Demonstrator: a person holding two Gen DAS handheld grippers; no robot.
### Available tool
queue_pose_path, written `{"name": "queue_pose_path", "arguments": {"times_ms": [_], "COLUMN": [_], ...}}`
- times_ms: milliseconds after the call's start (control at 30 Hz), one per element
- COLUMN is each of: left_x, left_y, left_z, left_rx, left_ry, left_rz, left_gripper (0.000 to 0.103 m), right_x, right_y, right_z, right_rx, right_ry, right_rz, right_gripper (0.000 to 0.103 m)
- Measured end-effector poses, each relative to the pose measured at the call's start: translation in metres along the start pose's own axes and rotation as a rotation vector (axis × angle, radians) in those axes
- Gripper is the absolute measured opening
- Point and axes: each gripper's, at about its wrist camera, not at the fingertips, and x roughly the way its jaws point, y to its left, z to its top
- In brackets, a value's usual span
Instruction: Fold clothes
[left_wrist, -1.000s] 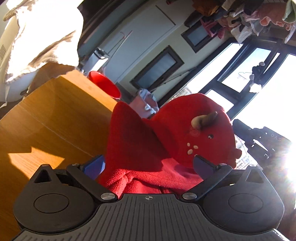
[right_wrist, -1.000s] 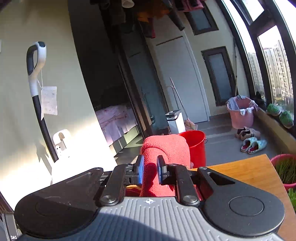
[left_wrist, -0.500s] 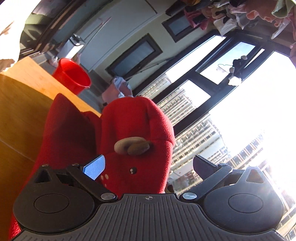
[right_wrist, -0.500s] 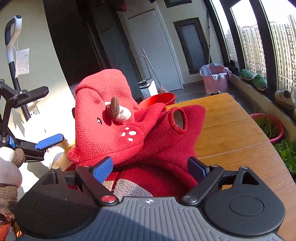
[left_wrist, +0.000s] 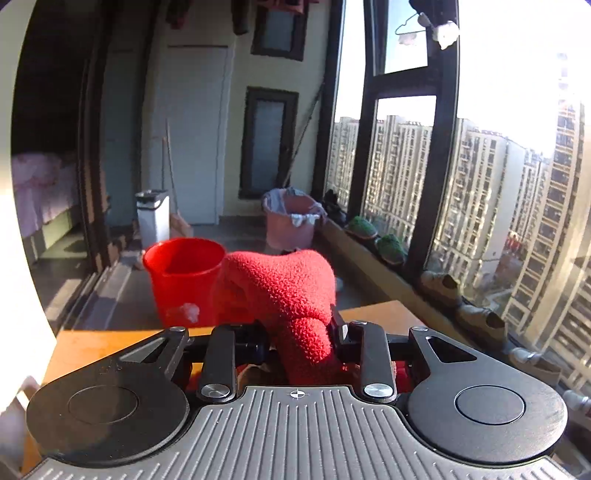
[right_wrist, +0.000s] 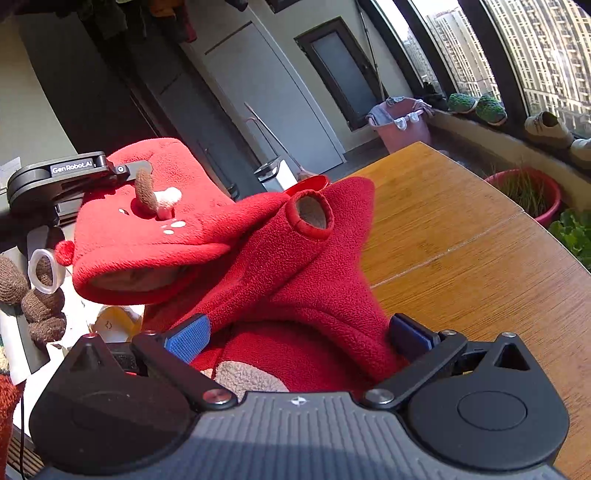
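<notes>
red bucket (left_wrist: 181, 273), pink basket (left_wrist: 291, 221), wooden table (right_wrist: 461, 240)

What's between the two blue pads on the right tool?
Red fleece, a little hooded garment lying on the wooden table, bunches up between the spread fingers of the right tool. The right wrist view shows it.

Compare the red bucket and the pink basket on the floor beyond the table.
The red bucket stands close behind the table and looks empty; the pink basket sits farther back near the window with cloth draped over its rim. Red is vivid, pink pale. Both stand upright, open-topped.
</notes>
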Motion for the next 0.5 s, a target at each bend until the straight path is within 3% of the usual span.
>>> {"name": "queue_pose_path", "arguments": {"times_ms": [33,100,167,300,367,500], "left_x": [-0.007,-0.016,-0.024,-0.039,-0.048,-0.060], "left_y": [-0.008,-0.014,-0.015,-0.026,-0.042,-0.057], "left_z": [0.006,0.007,-0.005,-0.058,-0.085,-0.109], "left_rx": [0.127,0.206,0.134,-0.014,0.048,0.167], "left_ry": [-0.049,-0.061,-0.010,0.168,0.199,0.165], "left_rz": [0.037,0.043,0.004,-0.212,-0.243,-0.227], "left_gripper": [0.031,0.031,0.031,0.032,0.035,0.044], "right_x": [0.001,0.002,0.002,0.006,0.009,0.011], "right_y": [0.000,0.001,0.001,-0.004,-0.005,-0.005], "right_z": [0.000,0.000,0.000,0.002,0.002,0.003], "right_rx": [0.002,-0.003,-0.001,0.021,0.033,0.029], "right_ry": [0.006,0.010,0.009,0.027,0.043,0.058], "right_rz": [-0.003,-0.011,-0.011,-0.016,-0.024,-0.038], "right_gripper": [0.103,0.103,0.103,0.103,0.103,0.103]}}
